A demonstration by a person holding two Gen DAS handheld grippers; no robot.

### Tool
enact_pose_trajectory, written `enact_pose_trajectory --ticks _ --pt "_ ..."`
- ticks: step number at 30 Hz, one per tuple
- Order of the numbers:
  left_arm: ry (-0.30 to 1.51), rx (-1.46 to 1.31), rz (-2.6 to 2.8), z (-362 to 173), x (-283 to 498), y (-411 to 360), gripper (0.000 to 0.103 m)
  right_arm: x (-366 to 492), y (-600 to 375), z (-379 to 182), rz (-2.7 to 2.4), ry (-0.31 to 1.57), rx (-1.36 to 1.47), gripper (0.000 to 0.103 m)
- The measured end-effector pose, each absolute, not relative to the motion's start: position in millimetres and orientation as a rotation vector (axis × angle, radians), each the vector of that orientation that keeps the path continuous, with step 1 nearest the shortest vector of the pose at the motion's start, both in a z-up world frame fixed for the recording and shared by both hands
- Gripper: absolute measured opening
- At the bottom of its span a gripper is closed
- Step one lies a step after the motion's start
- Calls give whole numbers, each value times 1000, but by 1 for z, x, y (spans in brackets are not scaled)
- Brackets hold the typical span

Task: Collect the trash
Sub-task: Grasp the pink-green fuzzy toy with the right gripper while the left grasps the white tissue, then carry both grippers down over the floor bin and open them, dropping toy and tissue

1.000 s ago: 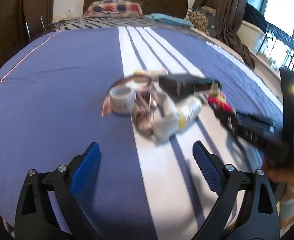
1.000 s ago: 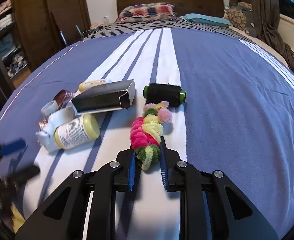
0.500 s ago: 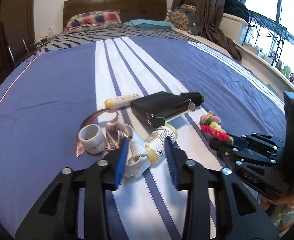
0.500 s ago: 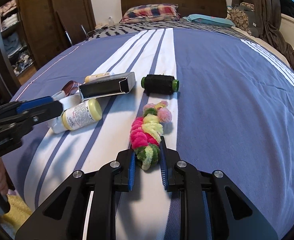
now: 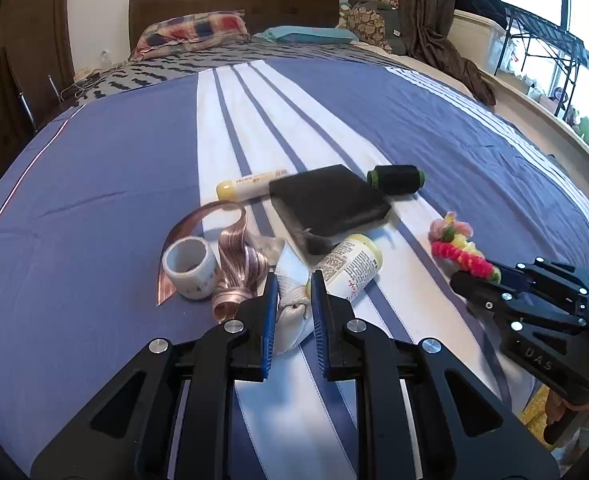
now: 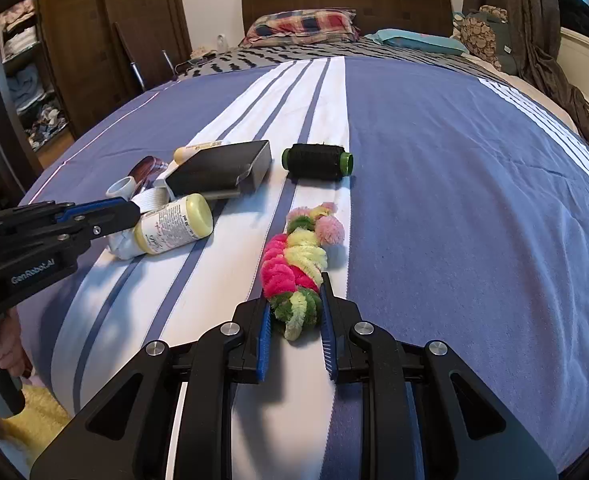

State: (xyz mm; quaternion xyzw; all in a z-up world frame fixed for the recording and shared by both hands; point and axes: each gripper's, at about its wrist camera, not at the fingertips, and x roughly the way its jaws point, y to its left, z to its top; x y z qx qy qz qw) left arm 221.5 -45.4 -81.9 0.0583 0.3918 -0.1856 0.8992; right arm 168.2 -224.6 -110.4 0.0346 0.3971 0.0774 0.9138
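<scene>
Since the earlier frames, the left gripper [image 5: 291, 300] has swung in over the clutter and its jaws have just been closing; they now pinch a crumpled white tube [image 5: 290, 312] near the foot edge of the bed [image 5: 94, 160]. The right gripper [image 6: 294, 312] is clamped on the near end of a fuzzy pink-and-yellow braid [image 6: 294, 264] on the white stripes. Just beyond the tube lie a bottle [image 5: 352, 266], a tape roll [image 5: 190, 266] and a ribbon [image 5: 238, 260]; farther off sit a black box [image 5: 328, 200], a yellow stick [image 5: 250, 186] and a thread spool [image 5: 396, 179]. Risk, as I judge it: the soft tube may slip out when lifted, or drag the touching bottle and ribbon along.
</scene>
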Motion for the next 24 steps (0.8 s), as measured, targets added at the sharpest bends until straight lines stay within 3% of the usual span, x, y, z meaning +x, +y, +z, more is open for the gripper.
enact_pose_trajectory --ticks 10,24 --pt "787 142 -378 -73 203 -51 13 160 -227 -103 165 808 74 22" --pt "577 142 -373 22 149 -52 13 117 -235 -26 129 644 42 21"
